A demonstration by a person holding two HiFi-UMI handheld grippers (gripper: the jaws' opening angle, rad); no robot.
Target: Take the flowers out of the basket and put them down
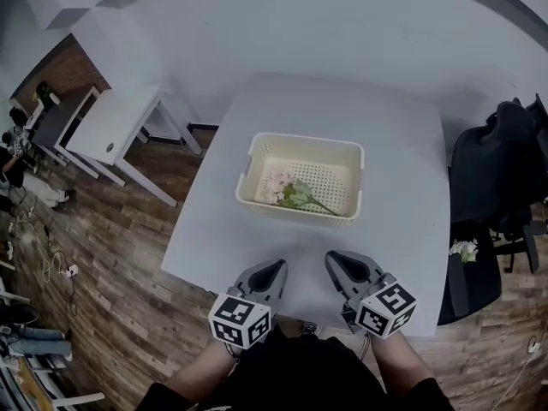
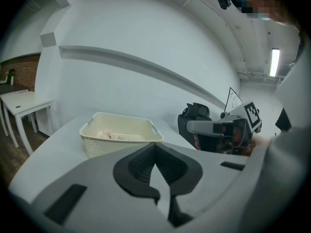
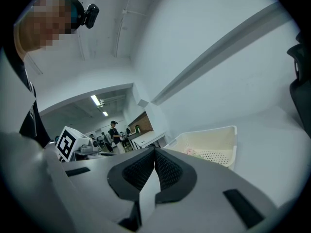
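A cream plastic basket [image 1: 342, 157] stands in the middle of the white table [image 1: 394, 135]. Pale pink flowers with green leaves and a stem [image 1: 289, 193] lie inside it, towards its left front. Both grippers hover over the table's near edge, short of the basket and apart from it. The left gripper [image 1: 276, 269] is shut with nothing in it, and so is the right gripper [image 1: 332, 259]. In the left gripper view the basket [image 2: 121, 130] lies ahead of the left gripper [image 2: 155, 148], with pink petals [image 2: 106, 134] showing. The right gripper view shows the basket [image 3: 214, 140] ahead and to the right of the right gripper [image 3: 155, 152].
A small white side table [image 1: 116, 127] stands on the wooden floor to the left. A black chair with dark cloth over it [image 1: 497, 169] is at the table's right, with a white flower [image 1: 464, 250] on its seat. People stand far off in the right gripper view.
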